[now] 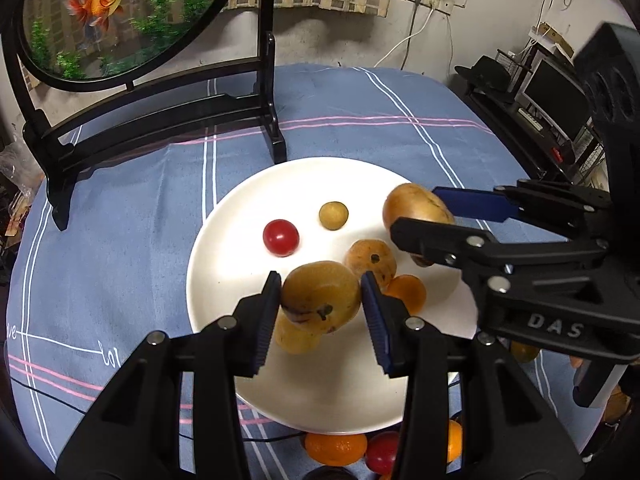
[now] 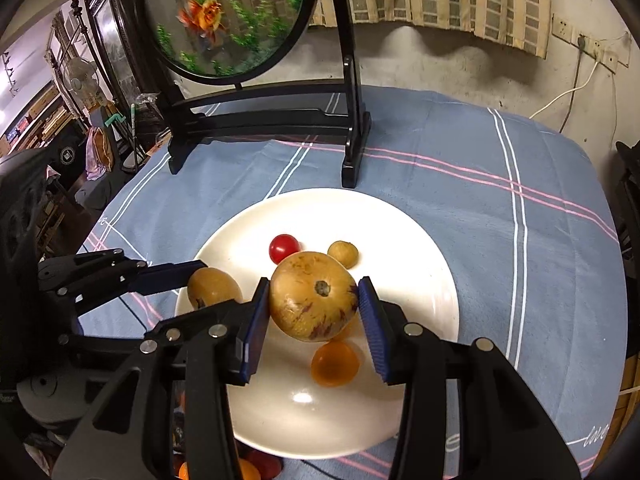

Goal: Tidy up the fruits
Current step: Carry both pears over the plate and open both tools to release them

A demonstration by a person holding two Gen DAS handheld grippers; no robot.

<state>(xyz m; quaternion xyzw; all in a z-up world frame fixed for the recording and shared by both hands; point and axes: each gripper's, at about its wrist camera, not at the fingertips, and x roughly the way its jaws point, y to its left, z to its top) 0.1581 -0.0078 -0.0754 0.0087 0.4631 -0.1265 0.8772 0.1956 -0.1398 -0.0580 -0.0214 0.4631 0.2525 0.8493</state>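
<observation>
A white plate [image 1: 224,264] sits on the blue checked cloth; it also shows in the right wrist view [image 2: 420,264]. On it lie a red cherry tomato [image 1: 281,237], a small yellow-green fruit [image 1: 333,215], a spotted yellow fruit [image 1: 370,262] and a small orange fruit [image 1: 408,292]. My left gripper [image 1: 320,300] is shut on a yellow loquat-like fruit [image 1: 320,296] just above the plate. My right gripper [image 2: 314,308] is shut on a larger yellow-brown fruit [image 2: 314,300] above the plate's right side; it shows in the left wrist view [image 1: 424,216].
A black wooden stand [image 1: 168,112] with a round goldfish picture [image 1: 120,12] stands behind the plate. Several loose fruits, an orange one [image 1: 336,448] and a red one [image 1: 382,456], lie on the cloth at the near edge. Shelves and a monitor [image 1: 556,96] are at right.
</observation>
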